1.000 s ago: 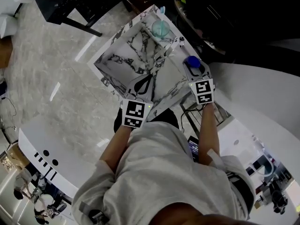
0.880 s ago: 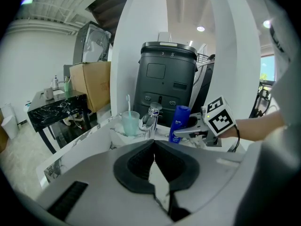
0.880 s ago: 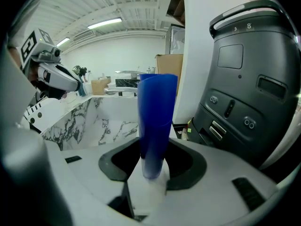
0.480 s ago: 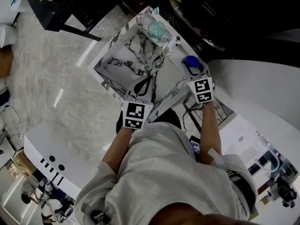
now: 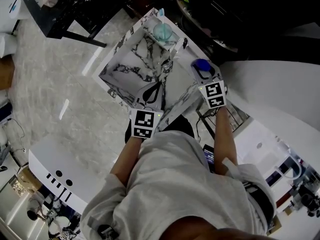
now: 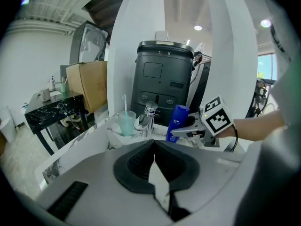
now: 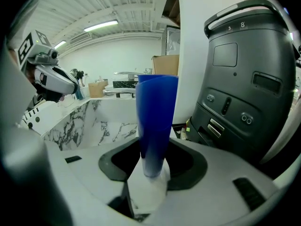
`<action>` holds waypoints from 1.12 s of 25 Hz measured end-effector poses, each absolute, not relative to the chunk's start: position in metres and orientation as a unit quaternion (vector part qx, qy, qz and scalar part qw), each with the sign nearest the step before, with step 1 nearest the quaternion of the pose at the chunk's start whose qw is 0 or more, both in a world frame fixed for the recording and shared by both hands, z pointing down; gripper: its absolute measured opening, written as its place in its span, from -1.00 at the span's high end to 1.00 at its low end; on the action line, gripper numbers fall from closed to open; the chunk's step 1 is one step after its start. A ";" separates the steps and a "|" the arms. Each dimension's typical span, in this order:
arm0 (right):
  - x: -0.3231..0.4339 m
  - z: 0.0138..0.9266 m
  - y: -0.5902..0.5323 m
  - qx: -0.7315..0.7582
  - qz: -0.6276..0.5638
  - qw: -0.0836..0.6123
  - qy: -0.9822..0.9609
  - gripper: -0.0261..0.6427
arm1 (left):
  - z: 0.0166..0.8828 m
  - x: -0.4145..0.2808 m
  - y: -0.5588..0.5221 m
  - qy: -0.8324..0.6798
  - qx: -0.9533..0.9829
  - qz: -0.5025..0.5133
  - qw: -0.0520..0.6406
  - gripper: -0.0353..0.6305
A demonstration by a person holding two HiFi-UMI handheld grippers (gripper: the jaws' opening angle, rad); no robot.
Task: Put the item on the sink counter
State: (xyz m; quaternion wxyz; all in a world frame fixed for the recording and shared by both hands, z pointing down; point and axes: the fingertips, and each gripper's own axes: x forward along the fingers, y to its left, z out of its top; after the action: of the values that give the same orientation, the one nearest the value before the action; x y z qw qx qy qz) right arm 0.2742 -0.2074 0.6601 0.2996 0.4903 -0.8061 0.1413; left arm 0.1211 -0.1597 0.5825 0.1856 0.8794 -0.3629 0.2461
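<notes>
- Blue bottle (image 7: 155,121) stands upright, gripped in the right gripper's (image 7: 151,166) jaws, near the tap (image 6: 148,117) on the marble worktop (image 5: 186,91).
- Left gripper (image 6: 154,142) jaws closed, empty.

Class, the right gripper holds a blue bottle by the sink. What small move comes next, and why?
Probably ease the blue bottle down onto the marble counter beside the faucet: the right gripper clamps it upright there, not yet released.
</notes>
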 end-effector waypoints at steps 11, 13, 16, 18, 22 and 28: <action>0.275 0.654 -0.203 0.495 0.151 0.279 -0.809 0.29 | 0.580 0.132 -0.151 -0.351 0.884 0.251 0.177 0.86; 0.278 0.652 -0.200 0.499 0.154 0.274 -0.808 0.27 | 0.579 0.134 -0.150 -0.349 0.885 0.254 0.175 0.86; 0.283 0.650 -0.196 0.510 0.160 0.256 -0.806 0.25 | 0.579 0.136 -0.145 -0.346 0.886 0.257 0.175 0.86; 0.285 0.652 -0.192 0.514 0.166 0.248 -0.804 0.23 | 0.581 0.138 -0.142 -0.342 0.886 0.260 0.175 0.86; 0.287 0.655 -0.181 0.524 0.185 0.229 -0.799 0.20 | 0.585 0.141 -0.134 -0.331 0.888 0.268 0.177 0.87; 0.299 0.641 -0.165 0.560 0.230 0.148 -0.782 0.17 | 0.586 0.146 -0.129 -0.311 0.894 0.270 0.176 0.86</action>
State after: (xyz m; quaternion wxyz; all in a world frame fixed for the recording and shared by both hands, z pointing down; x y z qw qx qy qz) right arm 0.2992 -0.1653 0.6410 0.1482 0.5600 -0.7821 0.2296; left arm 0.1458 -0.1290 0.5865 0.1758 0.8941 -0.3107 0.2703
